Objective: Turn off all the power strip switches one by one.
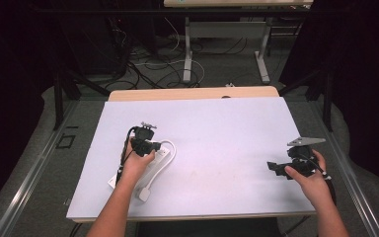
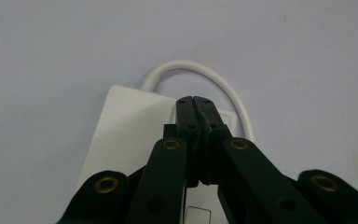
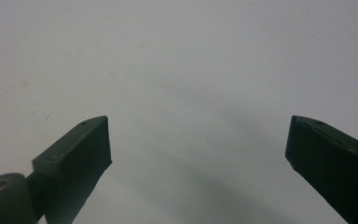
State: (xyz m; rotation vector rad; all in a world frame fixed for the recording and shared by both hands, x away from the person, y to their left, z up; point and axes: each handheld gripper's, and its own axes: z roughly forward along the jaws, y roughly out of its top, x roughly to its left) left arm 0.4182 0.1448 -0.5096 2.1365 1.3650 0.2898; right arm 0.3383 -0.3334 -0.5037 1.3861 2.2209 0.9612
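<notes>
A white power strip point(image 1: 161, 152) lies on the left half of the table, its white cable point(image 1: 170, 157) looping round to a plug point(image 1: 144, 193) near the front edge. My left gripper point(image 1: 152, 146) is held over the strip's far end. In the left gripper view its jaws are pressed together, the left gripper point(image 2: 193, 100) tips right above the power strip point(image 2: 126, 126), with the cable point(image 2: 191, 65) arching beyond; nothing shows between the jaws. My right gripper point(image 1: 275, 168) hovers at the right side of the table. The right gripper point(image 3: 198, 140) jaws stand wide apart over bare surface.
The white table top point(image 1: 217, 128) stretches between the two hands. Behind its wooden far edge point(image 1: 192, 93) are floor cables and the legs of another table point(image 1: 187, 54). Metal rails run along both sides.
</notes>
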